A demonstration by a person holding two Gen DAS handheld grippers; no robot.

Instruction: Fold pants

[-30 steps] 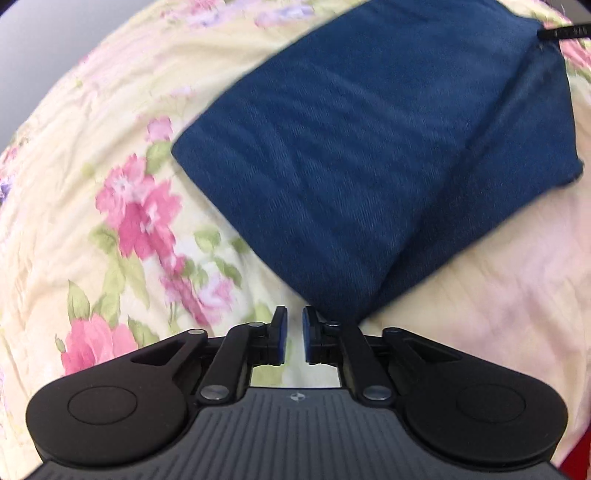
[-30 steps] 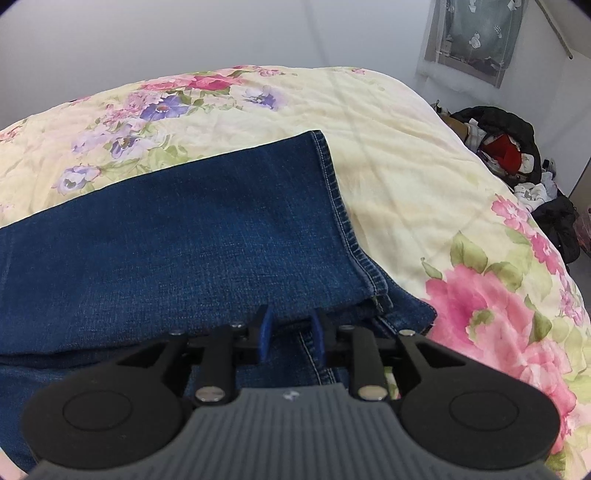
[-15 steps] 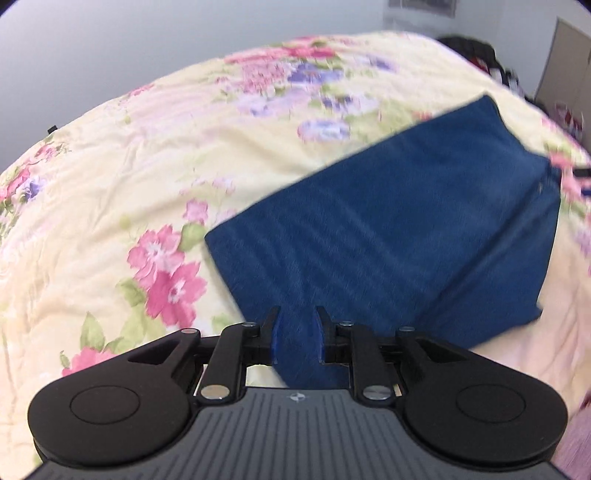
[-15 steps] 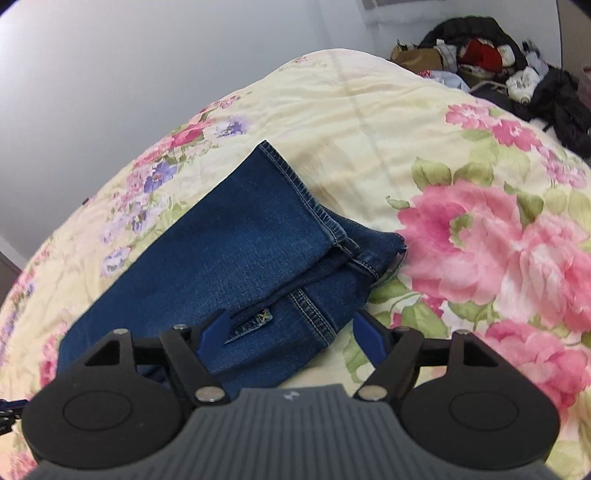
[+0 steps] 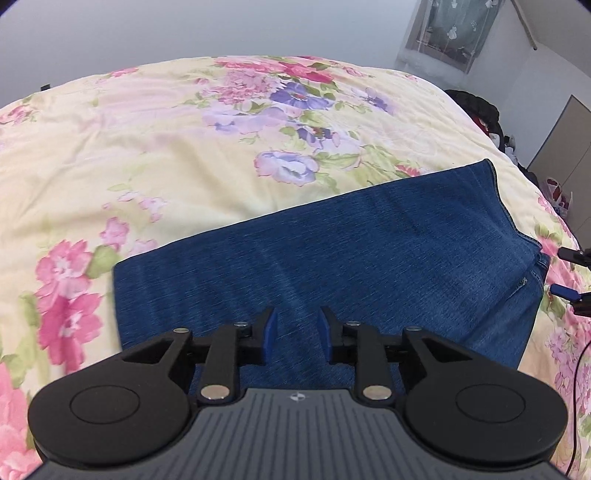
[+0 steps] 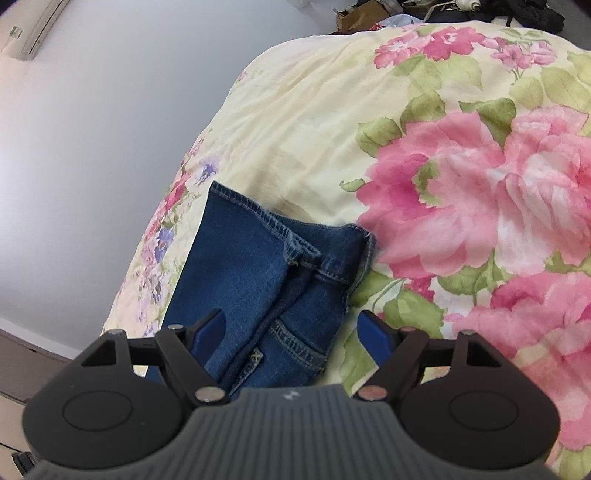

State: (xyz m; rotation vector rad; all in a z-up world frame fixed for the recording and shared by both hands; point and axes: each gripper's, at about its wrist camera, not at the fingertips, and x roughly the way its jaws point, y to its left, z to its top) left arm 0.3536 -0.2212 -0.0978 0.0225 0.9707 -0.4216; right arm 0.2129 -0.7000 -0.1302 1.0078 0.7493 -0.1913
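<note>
Blue jeans (image 5: 351, 258) lie folded in a flat rectangle on the floral bedspread (image 5: 166, 147). My left gripper (image 5: 295, 332) hovers over the jeans' near left part, its jaws partly open with nothing between them. In the right wrist view the jeans (image 6: 251, 280) show their hem and waistband end, with a back pocket near the camera. My right gripper (image 6: 291, 332) is wide open above that end and holds nothing. The right gripper's tips also show at the right edge of the left wrist view (image 5: 570, 273).
The bedspread (image 6: 461, 166) spreads wide around the jeans. A pile of clothes (image 5: 480, 110) lies beyond the bed's far right corner. A grey wall (image 6: 92, 147) stands behind the bed, with an air conditioner (image 6: 33, 33) high up.
My left gripper opened a little and moved over the jeans. My right gripper opened wide, let go of the denim and swung up and away, tilting its view.
</note>
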